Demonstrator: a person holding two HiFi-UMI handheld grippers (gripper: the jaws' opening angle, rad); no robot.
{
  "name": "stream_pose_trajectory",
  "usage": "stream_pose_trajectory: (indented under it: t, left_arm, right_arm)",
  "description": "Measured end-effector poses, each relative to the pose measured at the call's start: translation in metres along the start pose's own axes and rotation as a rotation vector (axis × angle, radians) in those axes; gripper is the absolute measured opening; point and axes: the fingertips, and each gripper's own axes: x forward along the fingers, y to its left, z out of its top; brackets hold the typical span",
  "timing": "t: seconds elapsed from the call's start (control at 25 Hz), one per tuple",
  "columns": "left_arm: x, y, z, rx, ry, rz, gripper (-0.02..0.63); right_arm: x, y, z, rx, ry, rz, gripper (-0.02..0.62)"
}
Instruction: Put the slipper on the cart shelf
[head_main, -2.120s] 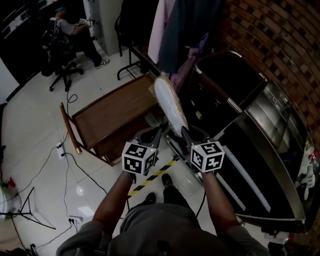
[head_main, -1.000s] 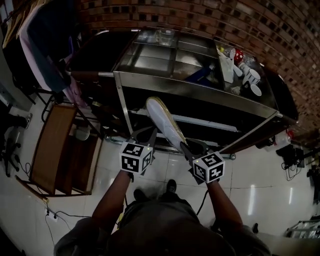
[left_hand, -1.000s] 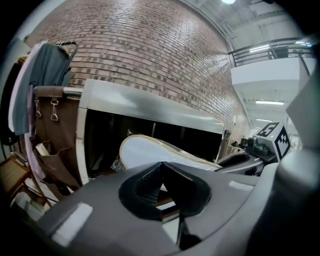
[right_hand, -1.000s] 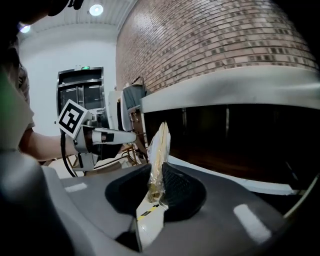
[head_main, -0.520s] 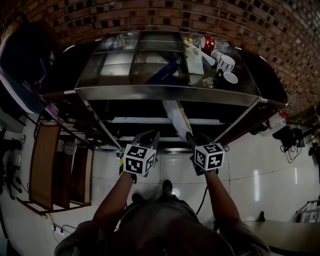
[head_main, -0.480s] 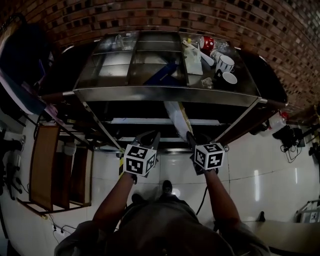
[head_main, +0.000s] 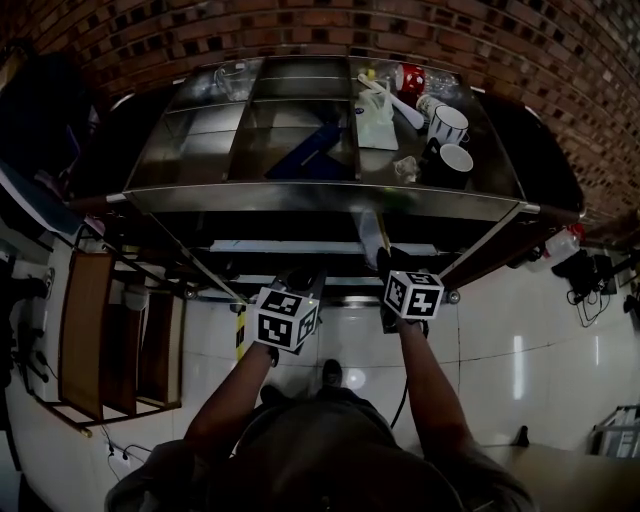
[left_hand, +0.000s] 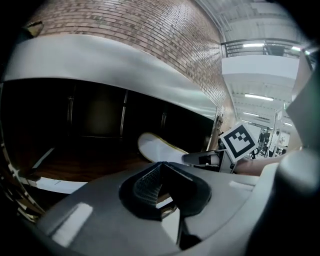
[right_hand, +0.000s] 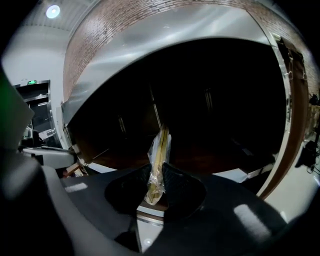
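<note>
head view: my right gripper (head_main: 385, 262) reaches in under the steel top of the cart (head_main: 330, 197), its jaws clamped on the heel end of the pale slipper (head_main: 371, 231), whose far end disappears into the dark beneath the top. my left gripper (head_main: 300, 283) hangs just beside it at the cart's front edge, touching nothing. two white mugs (head_main: 447, 125) stand in the right-hand compartment of the cart's top, a brick wall (head_main: 300, 30) rises behind, and a wooden rack (head_main: 85, 330) stands on the tiled floor well to the left. left gripper view: the jaws are together at the tips with nothing between them. beyond them the slipper (left_hand: 155, 149) shows its white sole, stretched out over the dark wooden shelf (left_hand: 75, 167) with the right gripper's marker cube (left_hand: 239, 141) at its near end. i cannot tell whether the slipper touches the shelf. right gripper view: the jaws are closed tight on the slipper (right_hand: 160, 150), seen edge-on and upright, wrapped in a clear plastic bag (right_hand: 152, 192), pointing into the black space under the cart's top.
</note>
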Motion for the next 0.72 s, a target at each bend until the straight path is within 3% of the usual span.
stream_pose_trajectory:
  t: [0.64,0.72]
  left_arm:
    - [0.031,0.021,-0.011,-0.041,0.049,0.055,0.008]
    - [0.033,0.021,-0.012,-0.043,0.051,0.055,0.008]
  right_arm:
    - [0.059,-0.024,0.002,0.011,0.02,-0.043,0.089]
    - [0.063,-0.023,-0.001,-0.006,0.028,-0.039,0.117]
